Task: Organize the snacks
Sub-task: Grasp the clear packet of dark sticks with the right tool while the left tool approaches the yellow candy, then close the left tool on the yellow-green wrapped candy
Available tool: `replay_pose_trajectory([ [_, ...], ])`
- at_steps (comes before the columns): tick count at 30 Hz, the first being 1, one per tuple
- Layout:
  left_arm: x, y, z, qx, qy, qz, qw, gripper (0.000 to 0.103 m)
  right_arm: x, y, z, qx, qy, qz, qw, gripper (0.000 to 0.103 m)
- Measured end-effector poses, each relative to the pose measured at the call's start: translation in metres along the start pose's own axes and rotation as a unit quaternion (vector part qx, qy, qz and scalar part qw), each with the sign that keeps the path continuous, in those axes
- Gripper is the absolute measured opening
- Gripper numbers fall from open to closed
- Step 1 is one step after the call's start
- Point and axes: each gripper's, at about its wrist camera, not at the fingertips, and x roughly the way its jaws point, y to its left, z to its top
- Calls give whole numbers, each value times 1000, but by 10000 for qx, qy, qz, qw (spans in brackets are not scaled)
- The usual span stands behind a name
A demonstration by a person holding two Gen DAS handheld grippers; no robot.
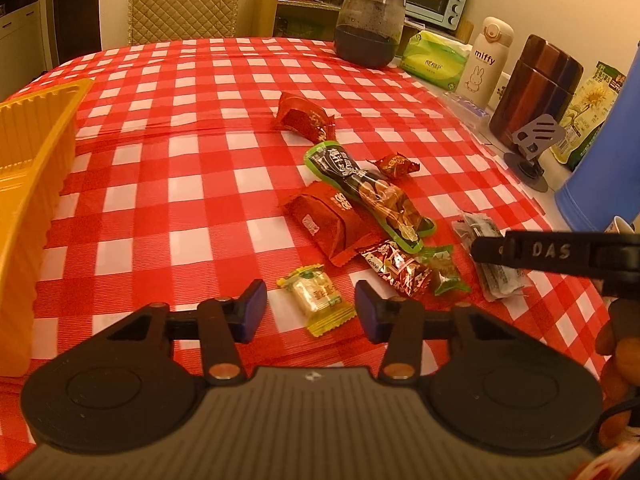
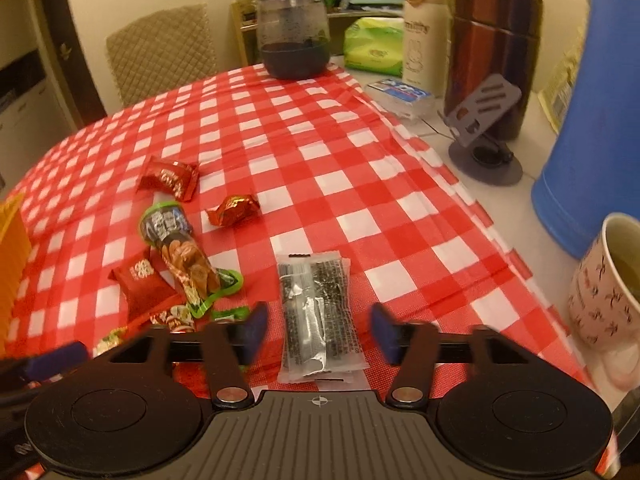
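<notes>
Near the table's (image 1: 192,128) front edge, left gripper (image 1: 310,309) straddles yellow candy (image 1: 318,298), jaws apart, unheld; right gripper (image 2: 318,330) open around silver packet (image 2: 316,316); yellow tray (image 1: 28,184) waits at left edge for sorting.

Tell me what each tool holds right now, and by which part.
Nothing is held. The left tool stands open around a yellow candy without pressing it; the right tool stands open around a clear packet.
</notes>
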Motion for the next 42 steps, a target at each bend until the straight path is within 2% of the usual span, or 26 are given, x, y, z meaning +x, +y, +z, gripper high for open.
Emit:
replay_pose_trajectory([
  [3,2,-3,0,101,-62,105,9999,37,1,-1,1,11,-5,-49,10000,62],
  [5,2,-4,0,166,-60,98,9998,26,2,-1,1,-15,16,-49,10000,62],
  [7,0,-4,-2,301,-61,118,9995,21,2,0,0,-48,34,-49,10000,62],
  [20,6,-7,-3,688,-109,237,9973,24,11,4,1,-234,108,-100,9996,61],
  [24,7,-9,-3,801,-130,274,9963,23,14,4,1,-227,159,-147,9995,42],
  [25,7,-9,-3,819,-131,274,9962,20,14,5,1,-241,159,-146,9995,39],
  [29,3,-6,-3,715,-95,232,9971,19,10,5,0,-179,137,-164,9996,38],
  [33,-6,-2,-6,621,-112,218,9978,19,-1,9,0,-265,-73,-154,9995,38],
  [42,-46,10,-9,385,-210,283,9986,19,-31,32,-5,-481,-327,91,9983,38],
])
